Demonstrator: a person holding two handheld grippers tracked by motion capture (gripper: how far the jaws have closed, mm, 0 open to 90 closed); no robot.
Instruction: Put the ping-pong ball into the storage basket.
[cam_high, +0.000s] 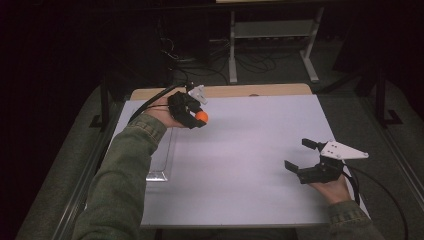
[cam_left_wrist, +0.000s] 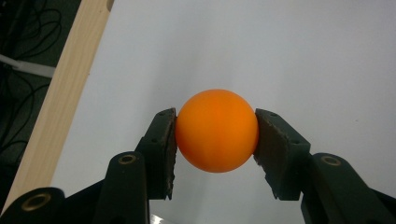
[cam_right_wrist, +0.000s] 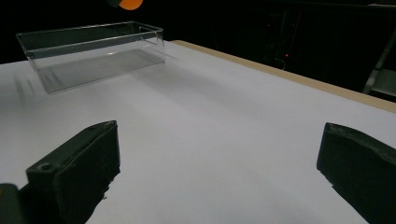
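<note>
Overhead, dark room surrounds white table (cam_high: 240, 150) edged with wood strip (cam_high: 250, 90).

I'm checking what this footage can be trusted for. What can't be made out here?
- Clear box, high view: mostly hidden behind the left sleeve.
- Orange ball, right gripper view: cut off by the top edge.
- Ball's height above the table, left gripper view: unclear.
- Background, high view: too dark.
</note>
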